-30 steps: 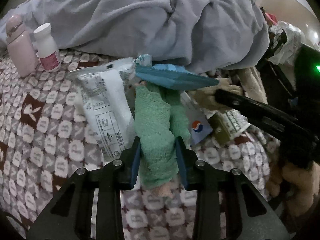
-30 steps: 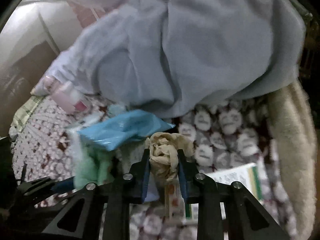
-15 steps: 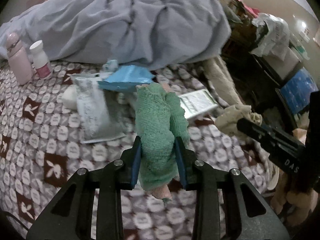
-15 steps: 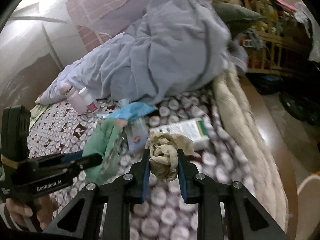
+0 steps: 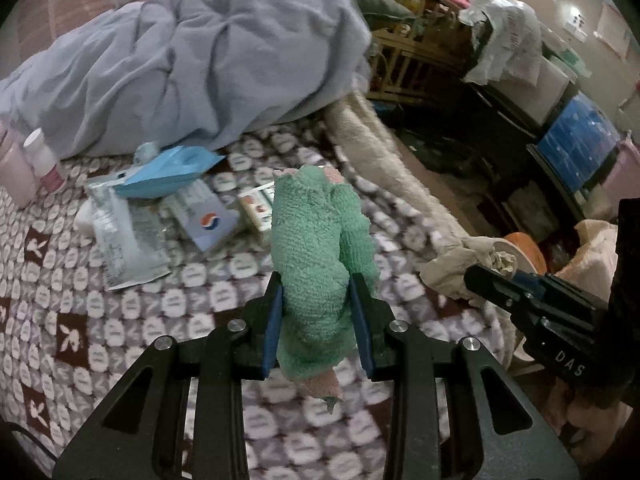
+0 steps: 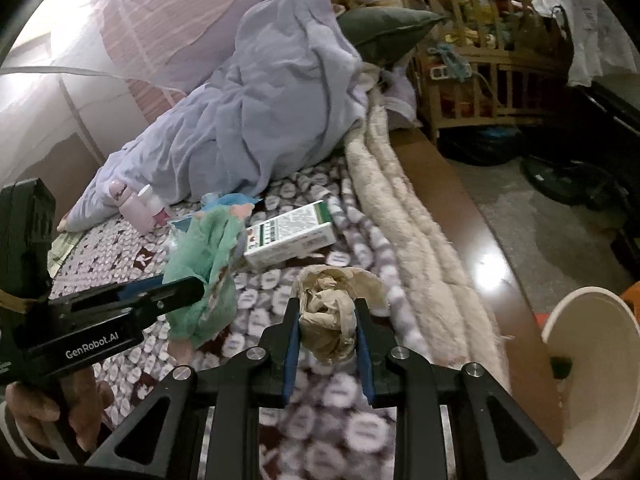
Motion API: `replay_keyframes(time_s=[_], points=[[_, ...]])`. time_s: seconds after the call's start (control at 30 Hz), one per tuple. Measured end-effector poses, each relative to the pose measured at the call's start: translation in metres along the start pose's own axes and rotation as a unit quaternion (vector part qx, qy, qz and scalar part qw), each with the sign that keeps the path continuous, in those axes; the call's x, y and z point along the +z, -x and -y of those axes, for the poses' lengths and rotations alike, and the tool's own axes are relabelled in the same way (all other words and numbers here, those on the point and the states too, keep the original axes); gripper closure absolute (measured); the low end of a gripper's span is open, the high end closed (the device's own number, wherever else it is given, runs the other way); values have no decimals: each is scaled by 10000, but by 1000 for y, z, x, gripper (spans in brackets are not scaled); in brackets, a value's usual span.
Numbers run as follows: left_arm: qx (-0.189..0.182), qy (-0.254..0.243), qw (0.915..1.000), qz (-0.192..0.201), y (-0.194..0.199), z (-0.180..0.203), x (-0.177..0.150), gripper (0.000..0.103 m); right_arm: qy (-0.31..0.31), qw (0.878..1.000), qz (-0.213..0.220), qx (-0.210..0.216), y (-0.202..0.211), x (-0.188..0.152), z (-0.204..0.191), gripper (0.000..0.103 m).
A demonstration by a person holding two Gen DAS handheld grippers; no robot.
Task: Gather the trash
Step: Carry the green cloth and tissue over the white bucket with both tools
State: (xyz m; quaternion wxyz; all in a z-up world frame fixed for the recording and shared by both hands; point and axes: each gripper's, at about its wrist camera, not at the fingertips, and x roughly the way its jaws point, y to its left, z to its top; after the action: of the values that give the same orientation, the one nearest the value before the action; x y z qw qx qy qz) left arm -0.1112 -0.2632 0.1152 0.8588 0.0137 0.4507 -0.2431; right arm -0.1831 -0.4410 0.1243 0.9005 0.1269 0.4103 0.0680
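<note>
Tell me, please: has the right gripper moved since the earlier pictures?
Yes. The right gripper, shut on the crumpled beige paper, has pulled back from the grey duvet toward the bed's edge, where the white bin now appears.

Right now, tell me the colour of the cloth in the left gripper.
Green cloth, pink at its edges; clearest in the left wrist view.

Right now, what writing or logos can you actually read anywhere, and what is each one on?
"GenRobot.AI": on the left gripper body.
"DAS": on the right gripper body; possibly cut off.
Red, white and blue round logo, no legible words: blue packet.
Green and white box: print too small.
White pouch: print blurred.
</note>
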Motion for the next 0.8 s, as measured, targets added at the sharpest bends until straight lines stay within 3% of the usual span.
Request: replay_keyframes(time_s=[0.8], points=[[-704,-809,9941,-131,-21,122,10,73,-578,9947,352,-780,68,-23,84,79]])
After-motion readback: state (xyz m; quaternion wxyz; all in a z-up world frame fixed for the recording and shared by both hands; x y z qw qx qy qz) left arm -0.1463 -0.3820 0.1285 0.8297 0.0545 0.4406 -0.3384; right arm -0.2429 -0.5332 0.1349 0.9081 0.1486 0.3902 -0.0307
